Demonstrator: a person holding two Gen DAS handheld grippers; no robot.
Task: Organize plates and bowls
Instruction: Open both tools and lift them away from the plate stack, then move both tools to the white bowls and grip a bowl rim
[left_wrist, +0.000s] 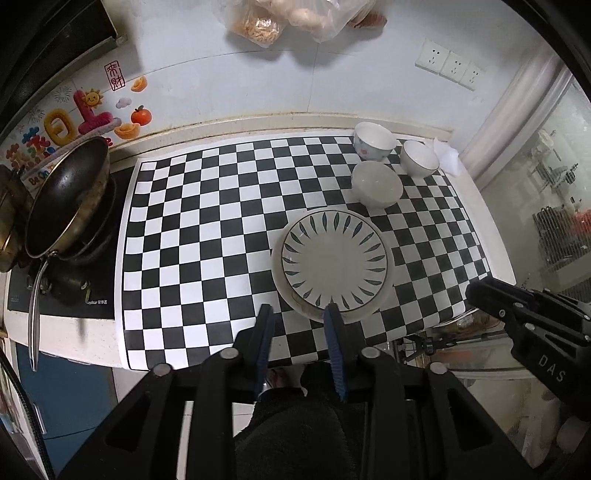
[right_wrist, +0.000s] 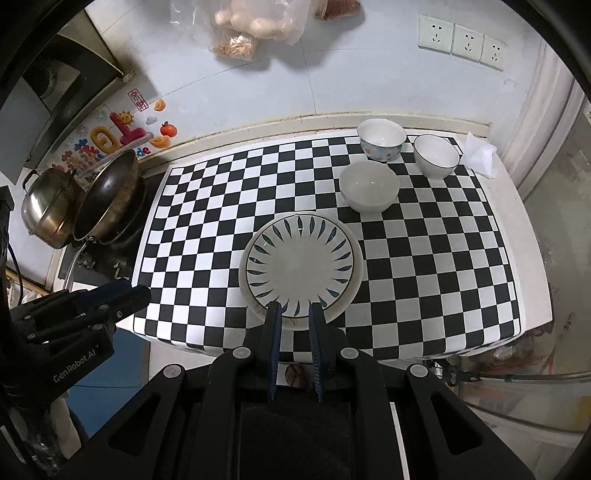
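The leaf-patterned plate (right_wrist: 303, 260) lay on a plain plate (right_wrist: 352, 291) near the front edge of the checkered mat (right_wrist: 443, 258); three bowls (right_wrist: 369, 186) stood behind; the left gripper (left_wrist: 300, 314) and right gripper (right_wrist: 295, 310) hovered half open, holding nothing; a careless push could slide the stack off the counter, or chip a rim.

Pale blue wall (right_wrist: 258, 88) with three sockets (right_wrist: 461, 42) backs a counter under a checkered mat (right_wrist: 443, 258)

- Left gripper (left_wrist: 298, 314): jaws parted, empty, hovering just short of the plate stack (left_wrist: 334, 258).
- Right gripper (right_wrist: 295, 309): jaws narrowly parted, empty, at the same stack's near rim.
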